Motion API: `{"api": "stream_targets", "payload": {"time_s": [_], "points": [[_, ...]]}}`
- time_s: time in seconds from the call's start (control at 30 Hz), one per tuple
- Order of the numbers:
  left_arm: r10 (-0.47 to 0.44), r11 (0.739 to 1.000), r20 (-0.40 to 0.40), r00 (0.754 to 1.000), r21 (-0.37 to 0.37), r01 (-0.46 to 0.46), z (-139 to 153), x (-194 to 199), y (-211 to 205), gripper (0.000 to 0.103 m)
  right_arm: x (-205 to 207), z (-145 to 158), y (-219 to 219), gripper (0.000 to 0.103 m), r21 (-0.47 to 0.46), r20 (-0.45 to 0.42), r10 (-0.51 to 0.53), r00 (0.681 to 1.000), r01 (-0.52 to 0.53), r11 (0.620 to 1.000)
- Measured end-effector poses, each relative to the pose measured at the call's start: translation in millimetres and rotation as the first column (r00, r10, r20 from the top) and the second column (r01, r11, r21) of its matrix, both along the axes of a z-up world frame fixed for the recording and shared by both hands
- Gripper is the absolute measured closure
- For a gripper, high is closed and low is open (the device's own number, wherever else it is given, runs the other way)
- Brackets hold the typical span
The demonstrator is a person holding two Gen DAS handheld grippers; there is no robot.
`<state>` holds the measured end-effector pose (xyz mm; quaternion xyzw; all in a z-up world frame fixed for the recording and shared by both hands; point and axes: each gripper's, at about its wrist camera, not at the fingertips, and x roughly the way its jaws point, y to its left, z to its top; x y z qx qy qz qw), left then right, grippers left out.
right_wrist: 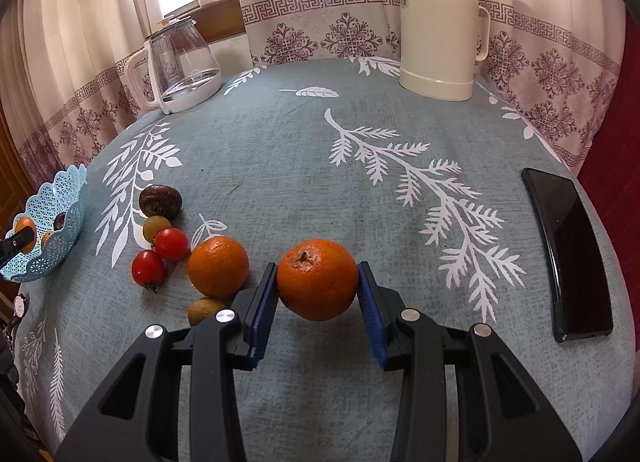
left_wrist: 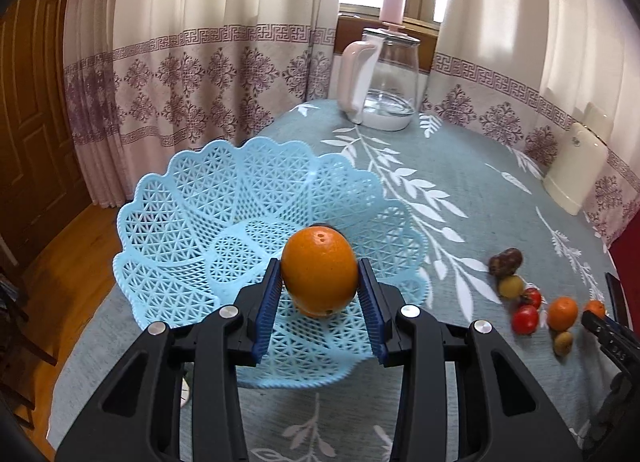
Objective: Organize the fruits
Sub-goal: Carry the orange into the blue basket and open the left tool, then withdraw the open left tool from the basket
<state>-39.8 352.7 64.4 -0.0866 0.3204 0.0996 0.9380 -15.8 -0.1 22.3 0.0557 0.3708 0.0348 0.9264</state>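
Pale blue lattice basket [left_wrist: 192, 222], grey-green tablecloth [right_wrist: 280, 150] with white leaf sprays, orange mandarin [right_wrist: 318, 280].

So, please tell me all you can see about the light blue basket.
The light blue basket looks like plastic, with openwork lattice walls and a scalloped rim. It stands upright near the table's left edge on the leaf-patterned tablecloth. The left gripper holds an orange over it. The right wrist view shows fruit through its wall.

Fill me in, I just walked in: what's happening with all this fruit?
A person is sorting fruit with two handheld grippers. The left gripper holds an orange over the blue basket. The right gripper grips a tangerine on the tablecloth. Tomatoes and other small fruit wait beside it.
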Motion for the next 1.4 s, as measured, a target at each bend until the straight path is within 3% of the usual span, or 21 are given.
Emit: {"api": "stream_targets", "payload": {"time_s": [0.5, 0.6, 0.7, 0.9, 1.4], "points": [[0.047, 0.999, 0.008, 0.999, 0.021, -0.048, -1.8, 3.2, 16.5, 0.061, -2.4, 8.1, 13.4, 0.063, -0.015, 0.021, 0.013, 1.000, -0.013, 1.000], [0.073, 0.997, 0.023, 0.997, 0.015, -0.073, 1.0, 1.1, 21.5, 0.043, -3.2, 10.3, 16.5, 0.063, -0.017, 0.026, 0.018, 0.999, -0.018, 1.000], [0.079, 0.997, 0.031, 0.996, 0.012, -0.079, 3.0, -0.7, 23.6, 0.040, -3.9, 13.5, 19.8, 0.063, -0.018, 0.032, 0.025, 0.999, -0.024, 1.000], [0.085, 0.996, 0.051, 0.995, 0.030, -0.086, 7.1, -2.6, 21.3, 0.019, -4.5, 23.1, 28.7, 0.063, -0.018, 0.051, 0.039, 0.998, -0.039, 0.999], [0.088, 0.989, 0.086, 0.992, 0.107, -0.097, 17.9, -10.7, 16.4, 0.008, -6.1, 53.1, 88.7, 0.063, -0.012, 0.110, 0.158, 0.981, -0.158, 0.987]]}}
